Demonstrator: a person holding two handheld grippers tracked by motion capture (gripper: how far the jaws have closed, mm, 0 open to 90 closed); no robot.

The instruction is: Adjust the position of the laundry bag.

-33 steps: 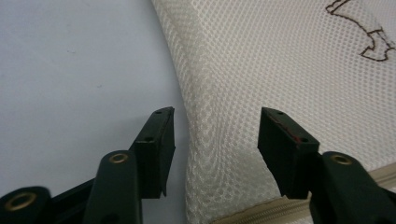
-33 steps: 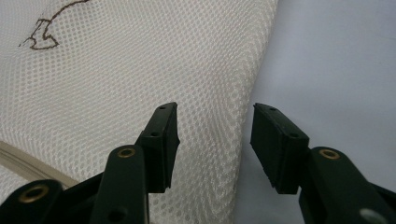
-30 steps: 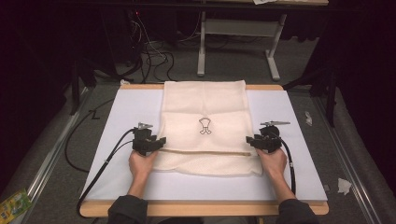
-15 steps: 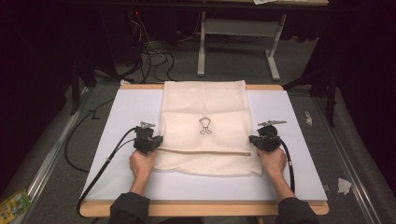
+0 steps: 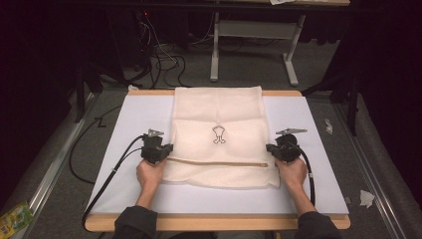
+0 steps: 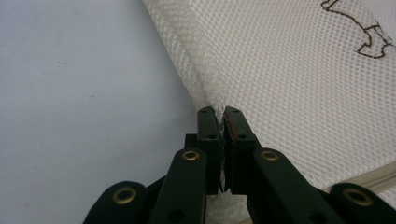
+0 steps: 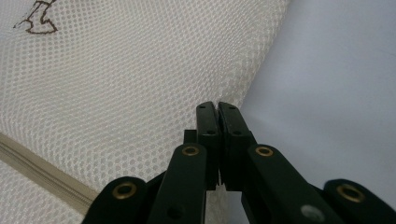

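Note:
A cream mesh bag (image 5: 219, 114) lies flat on the white board (image 5: 134, 119), with a small dark emblem (image 5: 218, 134) at its middle and a beige zipper (image 5: 219, 162) running across near its front. My left gripper (image 5: 168, 149) is at the bag's left edge. In the left gripper view its jaws (image 6: 219, 112) are shut on a pinch of the mesh bag (image 6: 289, 70). My right gripper (image 5: 270, 148) is at the bag's right edge. In the right gripper view it (image 7: 217, 106) is shut on the border of the mesh bag (image 7: 130, 79), with the zipper (image 7: 42, 175) at lower left.
The white board rests on a wooden table (image 5: 214, 221). Bare board lies to both sides of the bag. Cables (image 5: 164, 64) and a metal table frame (image 5: 214, 50) are on the floor beyond. A paper scrap (image 5: 367, 198) lies at the right and a green packet (image 5: 15, 219) at lower left.
Both grippers' jaws have closed onto the bag's side edges. The hands have stayed where they were, and the bag has not shifted.

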